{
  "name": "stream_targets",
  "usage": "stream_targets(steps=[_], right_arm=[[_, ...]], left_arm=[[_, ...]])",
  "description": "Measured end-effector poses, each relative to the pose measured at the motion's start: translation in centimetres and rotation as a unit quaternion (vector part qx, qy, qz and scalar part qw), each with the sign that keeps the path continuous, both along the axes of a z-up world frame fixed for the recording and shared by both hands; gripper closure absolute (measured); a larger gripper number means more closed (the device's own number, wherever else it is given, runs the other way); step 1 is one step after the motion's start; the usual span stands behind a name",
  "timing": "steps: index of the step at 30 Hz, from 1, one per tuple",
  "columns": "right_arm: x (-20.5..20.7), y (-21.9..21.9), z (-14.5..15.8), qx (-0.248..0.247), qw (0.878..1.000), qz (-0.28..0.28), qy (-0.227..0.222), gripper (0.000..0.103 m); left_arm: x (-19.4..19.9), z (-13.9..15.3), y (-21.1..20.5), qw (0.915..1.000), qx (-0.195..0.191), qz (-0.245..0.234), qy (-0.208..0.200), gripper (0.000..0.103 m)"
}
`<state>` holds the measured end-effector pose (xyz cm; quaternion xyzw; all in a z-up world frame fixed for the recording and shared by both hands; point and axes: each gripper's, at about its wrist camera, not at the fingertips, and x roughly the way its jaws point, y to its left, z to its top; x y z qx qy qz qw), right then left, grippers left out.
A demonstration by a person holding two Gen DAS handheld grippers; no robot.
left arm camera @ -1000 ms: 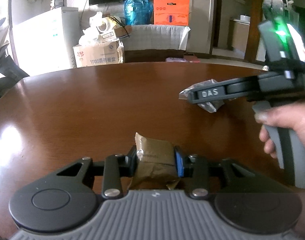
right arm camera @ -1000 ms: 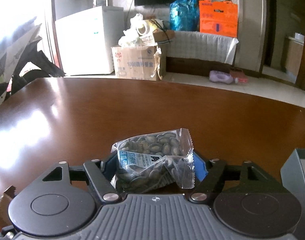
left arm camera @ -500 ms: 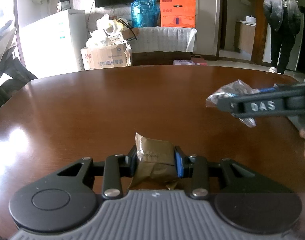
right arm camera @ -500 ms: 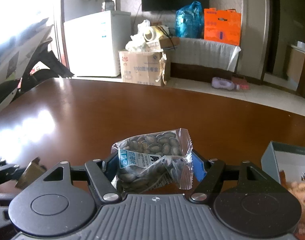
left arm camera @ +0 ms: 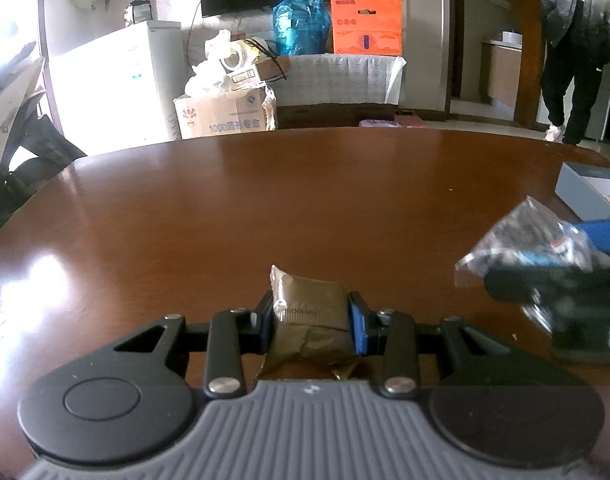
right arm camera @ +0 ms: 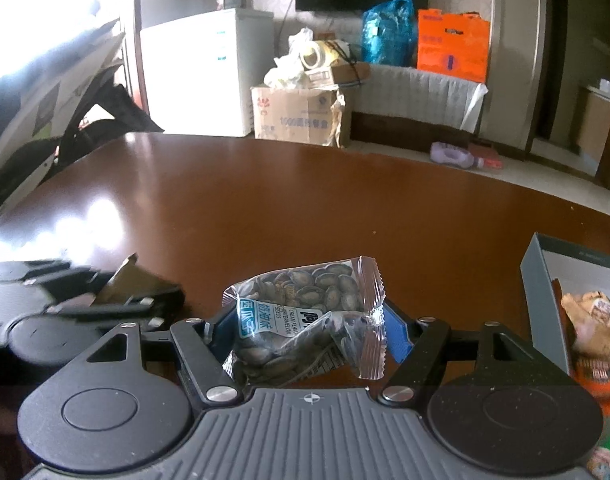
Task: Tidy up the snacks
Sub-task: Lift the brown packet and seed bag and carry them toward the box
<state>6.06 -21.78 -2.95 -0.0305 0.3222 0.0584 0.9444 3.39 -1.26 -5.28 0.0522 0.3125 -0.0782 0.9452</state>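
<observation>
Nearby, grey box [right arm camera: 545, 292] beside seed packet [right arm camera: 305, 320]

Two fisheye views, each from just behind a handheld gripper, look slightly downward across the brown table [left arm camera: 265, 200] toward its far edge. Both show the television wall, cardboard box [right arm camera: 297, 114] and grey box [left arm camera: 585, 192].

Glossy polished wood table [left arm camera: 265, 200], crinkly clear plastic seed packet [right arm camera: 305, 320], matt olive foil-looking packet [left arm camera: 311, 320], plus a matt grey cardboard box [right arm camera: 541, 300] at the table's right edge.
</observation>
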Motion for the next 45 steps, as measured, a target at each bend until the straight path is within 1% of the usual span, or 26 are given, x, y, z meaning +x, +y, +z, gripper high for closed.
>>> stream_targets(steps=[8, 17, 23, 25, 30, 35, 40, 45], right_arm=[[-3.4, 1.9, 0.6, -0.021, 1.0, 0.014, -0.001, 0.032], [-7.0, 2.5, 0.9, -0.034, 0.999, 0.013, 0.002, 0.032], [-8.6, 2.5, 1.3, -0.036, 0.999, 0.01, -0.003, 0.032], [-8.9, 2.5, 1.4, -0.037, 0.999, 0.009, -0.004, 0.032], [-10.0, 1.7, 2.2, -0.035, 0.999, 0.0, -0.016, 0.032], [-10.7, 1.0, 2.4, -0.03, 0.999, -0.008, -0.018, 0.032], [-10.9, 1.0, 2.5, -0.029, 0.999, -0.006, -0.017, 0.032], [-11.2, 0.7, 2.7, -0.03, 0.999, -0.011, -0.022, 0.032]], left_arm=[[-1.1, -0.2, -0.4, 1.0, 0.002, 0.004, -0.004, 0.068], [-3.1, -0.2, 0.2, 0.9999, 0.009, 0.006, -0.006, 0.068], [-4.7, -0.1, 0.0, 0.9998, 0.019, -0.009, -0.004, 0.068], [-5.2, -0.1, -0.4, 0.9996, 0.025, -0.014, -0.004, 0.068], [-6.0, 0.1, -1.3, 0.9994, 0.023, -0.025, 0.004, 0.068], [-6.9, 0.6, -2.5, 0.999, 0.022, -0.038, -0.004, 0.068], [-7.2, 0.6, -3.7, 0.9987, 0.03, -0.041, -0.005, 0.068], [-7.4, 1.3, -4.7, 0.9986, 0.023, -0.046, -0.012, 0.068]])
